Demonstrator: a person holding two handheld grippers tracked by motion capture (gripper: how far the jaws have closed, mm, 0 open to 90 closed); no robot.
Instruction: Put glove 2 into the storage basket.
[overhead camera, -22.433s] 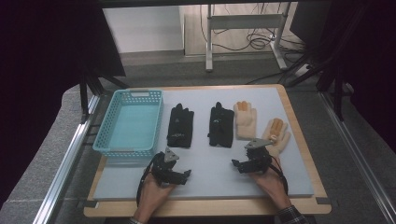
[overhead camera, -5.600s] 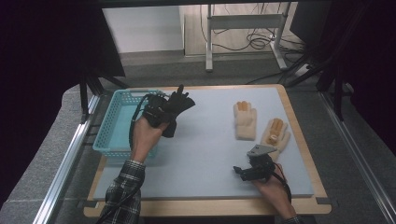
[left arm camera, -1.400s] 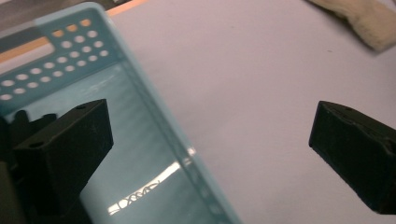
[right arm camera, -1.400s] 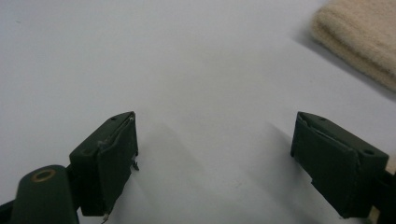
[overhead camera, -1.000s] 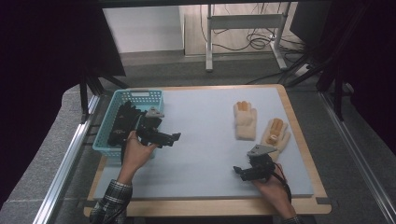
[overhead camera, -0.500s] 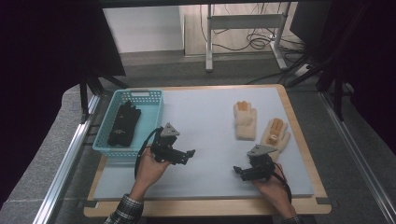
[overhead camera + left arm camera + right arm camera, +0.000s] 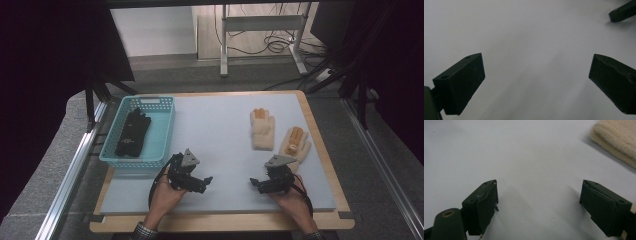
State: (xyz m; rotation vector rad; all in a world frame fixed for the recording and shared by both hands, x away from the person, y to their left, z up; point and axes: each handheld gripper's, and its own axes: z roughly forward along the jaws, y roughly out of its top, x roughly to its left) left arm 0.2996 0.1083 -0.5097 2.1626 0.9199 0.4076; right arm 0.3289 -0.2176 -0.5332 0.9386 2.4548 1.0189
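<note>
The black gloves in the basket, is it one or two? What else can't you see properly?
- Black gloves, high view: dark heap in the blue basket; too small to count.
- Cream glove, right gripper view: cut off by the edge.
- Right cream glove, high view: its cuff is hidden behind the right gripper.

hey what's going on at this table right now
A person is sorting gloves with two hand-held grippers. The black gloves lie in the blue basket at the table's left. Two cream gloves lie on the white mat to the right. Both the left gripper and the right gripper rest low near the front edge, jaws open and empty; the right one sits just in front of the nearer cream glove.
</note>
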